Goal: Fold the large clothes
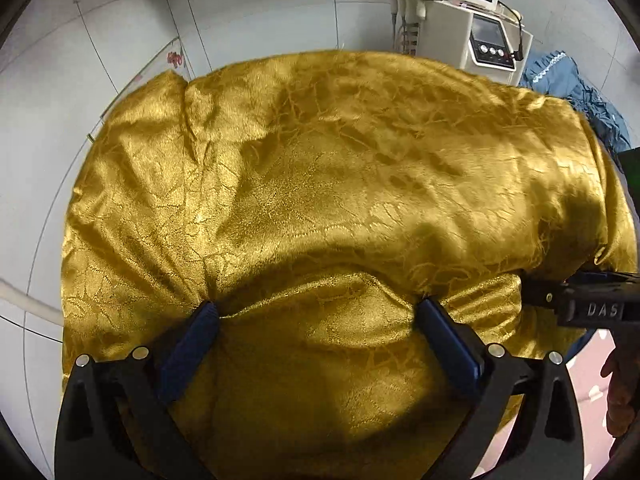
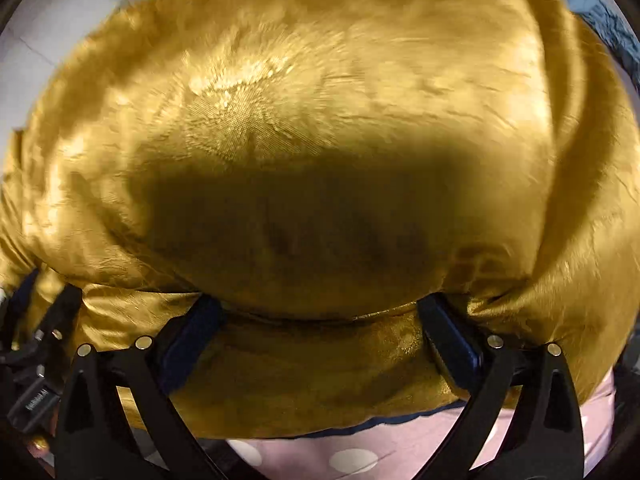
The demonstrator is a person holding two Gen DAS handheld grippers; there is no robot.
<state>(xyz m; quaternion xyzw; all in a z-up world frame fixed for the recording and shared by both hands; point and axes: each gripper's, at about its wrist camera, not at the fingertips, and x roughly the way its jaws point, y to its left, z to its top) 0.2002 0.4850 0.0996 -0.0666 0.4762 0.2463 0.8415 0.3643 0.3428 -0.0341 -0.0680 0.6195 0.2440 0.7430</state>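
A large shiny gold garment (image 1: 320,184) with a crackle pattern lies spread over a raised surface and fills both views (image 2: 320,120). My left gripper (image 1: 318,312) is open, its blue-padded fingers (image 1: 192,344) wide apart and pressed into the cloth near its front edge, with a fold bulging between them. My right gripper (image 2: 320,312) is also open, fingers (image 2: 448,340) wide apart on a rolled front fold of the gold cloth. The right gripper's body shows at the right edge of the left wrist view (image 1: 592,304).
A white machine with a screen (image 1: 472,20) stands on the pale floor behind the cloth. A blue garment (image 1: 584,92) lies at the back right. A pink polka-dot surface (image 2: 360,456) shows under the front edge. A white tube (image 1: 28,300) lies at left.
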